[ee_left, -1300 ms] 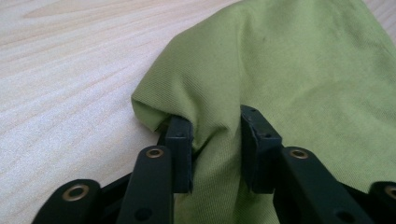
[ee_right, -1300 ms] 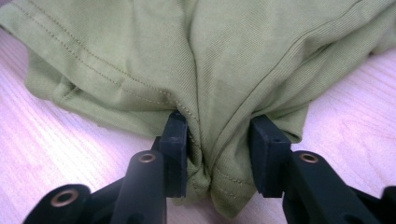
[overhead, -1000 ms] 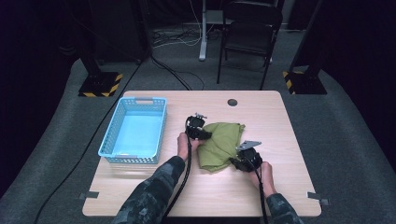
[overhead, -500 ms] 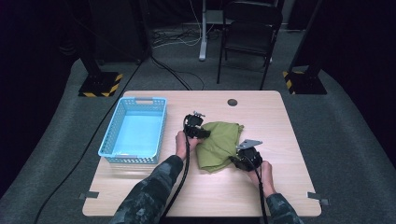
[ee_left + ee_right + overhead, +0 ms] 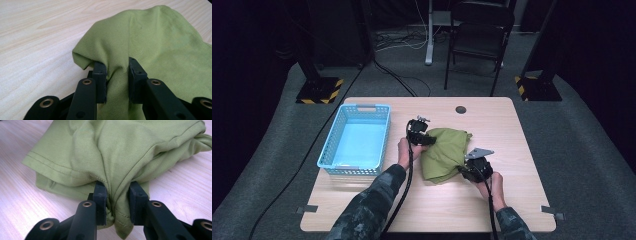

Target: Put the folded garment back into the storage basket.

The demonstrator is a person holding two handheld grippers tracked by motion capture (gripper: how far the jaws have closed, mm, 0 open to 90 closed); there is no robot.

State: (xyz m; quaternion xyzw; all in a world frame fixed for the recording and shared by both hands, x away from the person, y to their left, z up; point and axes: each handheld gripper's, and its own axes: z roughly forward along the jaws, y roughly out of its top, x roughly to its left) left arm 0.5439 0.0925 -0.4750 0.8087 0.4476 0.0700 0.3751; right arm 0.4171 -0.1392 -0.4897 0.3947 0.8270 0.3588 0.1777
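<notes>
Green shirt (image 5: 444, 152) sits mid-table (image 5: 522, 200), right of the blue basket (image 5: 354, 140). Left tongs (image 5: 117, 75) pinch its left fold; right tongs (image 5: 117, 197) pinch the near hem. Soft, light, floppy: it'll likely sag, so grip the layered edges.

Blue basket (image 5: 355, 137) blocks left part of table (image 5: 522, 200). Narrow bare strip between basket and left hand-held gripper (image 5: 424, 137). Green cloth (image 5: 444, 152) fills middle, between both hand-held grippers. Far edge, right side and near edge of table open. Small dark disc (image 5: 460, 109) near far edge.
</notes>
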